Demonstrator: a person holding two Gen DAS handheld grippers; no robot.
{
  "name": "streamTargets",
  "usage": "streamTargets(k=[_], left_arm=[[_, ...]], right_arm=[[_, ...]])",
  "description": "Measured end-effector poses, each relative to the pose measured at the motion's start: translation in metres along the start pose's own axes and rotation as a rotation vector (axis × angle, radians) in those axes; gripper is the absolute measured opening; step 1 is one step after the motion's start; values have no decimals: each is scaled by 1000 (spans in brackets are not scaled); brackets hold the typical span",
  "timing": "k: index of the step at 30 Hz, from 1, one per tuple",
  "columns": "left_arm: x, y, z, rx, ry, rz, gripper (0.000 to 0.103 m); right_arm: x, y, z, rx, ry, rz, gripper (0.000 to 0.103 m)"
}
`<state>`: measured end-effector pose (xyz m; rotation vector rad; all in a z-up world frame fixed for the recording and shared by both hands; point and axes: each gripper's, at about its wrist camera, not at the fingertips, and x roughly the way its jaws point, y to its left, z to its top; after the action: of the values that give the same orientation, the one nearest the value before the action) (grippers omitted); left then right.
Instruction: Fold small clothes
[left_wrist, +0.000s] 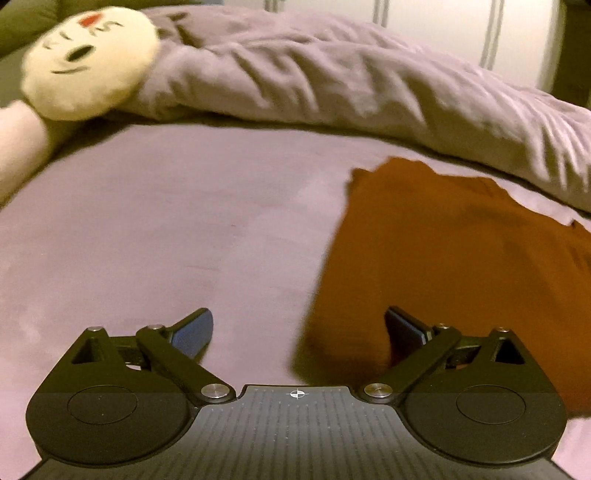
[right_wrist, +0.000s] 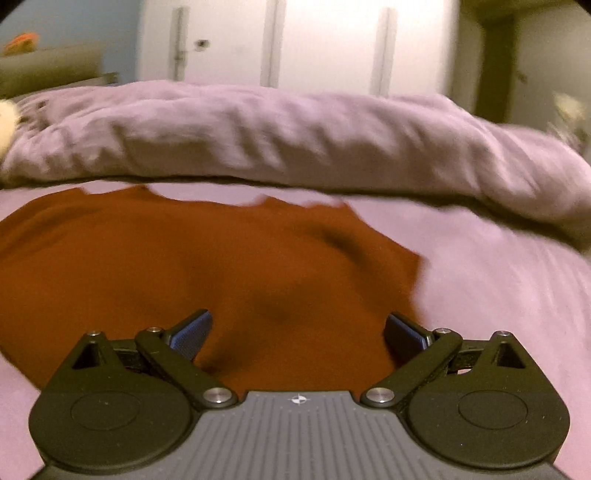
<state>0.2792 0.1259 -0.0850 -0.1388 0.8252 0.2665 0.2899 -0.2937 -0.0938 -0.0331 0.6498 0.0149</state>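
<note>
Bed sheet, lilac, covers the whole working surface in both views. A rumpled duvet of the same colour lies bunched along its far side.

Rust-brown garment lies spread flat on the sheet, just short of the duvet. In the right wrist view it fills the centre and left; in the left wrist view only its left part shows, at the right of the picture. No label or print can be read on it; both views are blurred.

White wardrobe doors stand behind the bed.

Round cream plush cushion, seen properly only in the left wrist view, rests against the duvet's left end. It carries a drawn face, dark letters that appear to read "KISS", and a red mark.

Left gripper: jaws spread wide, nothing between them, over bare sheet beside the garment's edge.

Right gripper: jaws spread wide, nothing pinched, over the garment's near part
</note>
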Motion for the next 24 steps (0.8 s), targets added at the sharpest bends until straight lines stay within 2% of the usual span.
streamTargets(k=[3, 4, 7, 10, 11, 12, 14, 16, 20, 24], left_arm=[[-10, 8, -2, -36, 10, -17, 102], [-13, 11, -3, -48, 17, -24, 101], [-23, 19, -6, -97, 44, -90, 101], [-25, 24, -6, -176, 90, -223, 100], [-24, 24, -6, -206, 104, -259, 99], [-22, 23, -7, -228, 112, -284, 99], [-15, 20, -7, -277, 141, -322, 97], [-9, 15, -7, -293, 171, -328, 89], [0, 6, -2, -252, 174, -295, 89], [6, 10, 2, -288, 173, -296, 83]], right_arm=[[-7, -14, -3, 75, 27, -62, 99], [-10, -15, -4, 77, 44, -120, 99], [-27, -21, -10, 139, 36, -128, 98], [-46, -20, -15, 191, 14, -100, 85], [-51, -19, -18, 208, 16, -77, 77], [-55, -18, -22, 227, 22, -52, 69], [-61, -13, -29, 252, 43, -9, 58], [-68, -7, -35, 249, 46, 2, 55], [-75, -5, -41, 249, 55, 16, 51], [-77, -2, -35, 241, 48, 2, 46]])
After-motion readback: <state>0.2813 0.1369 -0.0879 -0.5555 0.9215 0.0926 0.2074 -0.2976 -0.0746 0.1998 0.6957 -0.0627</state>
